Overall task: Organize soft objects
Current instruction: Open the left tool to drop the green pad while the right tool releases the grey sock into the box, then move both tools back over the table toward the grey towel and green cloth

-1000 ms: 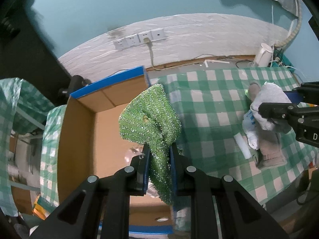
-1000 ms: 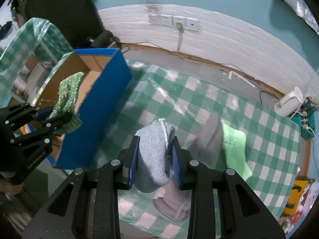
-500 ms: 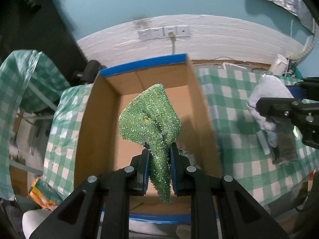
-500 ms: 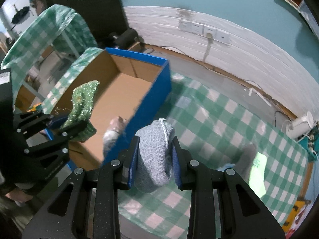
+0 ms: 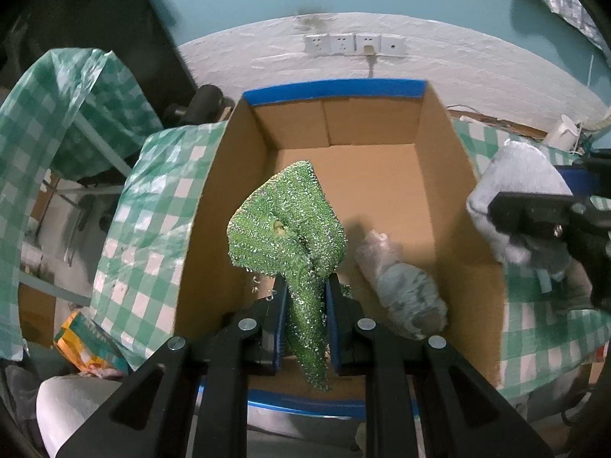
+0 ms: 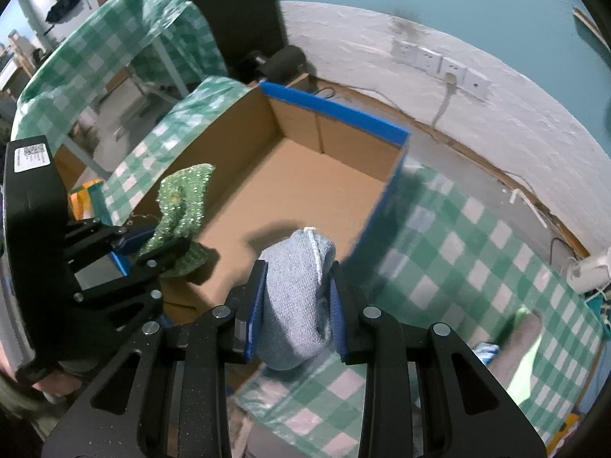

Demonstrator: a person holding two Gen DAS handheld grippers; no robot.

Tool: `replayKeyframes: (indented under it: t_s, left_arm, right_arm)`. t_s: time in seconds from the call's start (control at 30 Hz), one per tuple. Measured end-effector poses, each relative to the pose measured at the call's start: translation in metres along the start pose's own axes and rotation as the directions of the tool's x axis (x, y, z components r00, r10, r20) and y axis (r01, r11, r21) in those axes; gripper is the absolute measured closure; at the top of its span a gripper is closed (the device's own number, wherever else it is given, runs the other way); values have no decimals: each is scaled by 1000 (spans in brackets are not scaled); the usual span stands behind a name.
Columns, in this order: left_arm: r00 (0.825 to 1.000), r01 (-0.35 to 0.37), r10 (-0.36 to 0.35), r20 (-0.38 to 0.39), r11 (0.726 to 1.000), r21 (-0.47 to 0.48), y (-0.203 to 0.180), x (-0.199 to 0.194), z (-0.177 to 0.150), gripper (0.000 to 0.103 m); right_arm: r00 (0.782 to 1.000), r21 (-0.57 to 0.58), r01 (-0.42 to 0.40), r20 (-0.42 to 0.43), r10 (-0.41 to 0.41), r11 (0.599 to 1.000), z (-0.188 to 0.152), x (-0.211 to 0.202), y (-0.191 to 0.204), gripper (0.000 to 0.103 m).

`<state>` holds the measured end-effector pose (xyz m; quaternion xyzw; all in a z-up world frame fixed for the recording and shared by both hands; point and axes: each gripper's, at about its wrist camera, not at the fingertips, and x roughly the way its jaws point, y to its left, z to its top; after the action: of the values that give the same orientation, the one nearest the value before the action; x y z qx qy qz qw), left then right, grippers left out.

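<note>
The left gripper [image 5: 304,305] clenched a sparkly green cloth [image 5: 290,225] above the cardboard box [image 5: 462,160]; a grey bundle [image 5: 404,290] lay inside. The right gripper [image 6: 298,305] gripped a blue-grey cloth [image 6: 298,294] at the box's edge, over the checkered table [image 6: 477,252].

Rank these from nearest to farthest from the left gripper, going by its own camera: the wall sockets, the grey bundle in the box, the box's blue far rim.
1. Grey bundle, just right of the left gripper.
2. Blue far rim, straight ahead.
3. Wall sockets, on the wall beyond.
</note>
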<state>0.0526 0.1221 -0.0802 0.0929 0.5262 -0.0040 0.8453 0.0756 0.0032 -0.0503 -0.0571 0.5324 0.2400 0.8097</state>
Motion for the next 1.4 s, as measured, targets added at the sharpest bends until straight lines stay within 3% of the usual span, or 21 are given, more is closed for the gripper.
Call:
replayKeyframes:
  t_s: [0.2,0.3,0.57,0.73,1.4]
  left_arm:
    - [999,-22,21,-36,1000,-14,8,10,-5,84]
    - [998,-23,22,-51,999,-26,12,14,-6,77]
    - [997,-44,42,-59,998,-40,15,16,-5,50]
    - [998,-47,45,-43,998,-33,12,12,-3,40]
    - [1000,-18,18,4,1000,24,-35,-6,14,34]
  right_arm:
    - [999,-29,-24,-34,23,999,2,17,17,73]
    - [998,-35,-38,-47,37,999,1,24,21,73]
    - [999,-43,-13,-48,11,999,-3,22,20,42]
    - [999,-21,4,-34,-5,1000,-6,16,11,41]
    - [997,79,74,18,-75,994,-35,-23,-46,36]
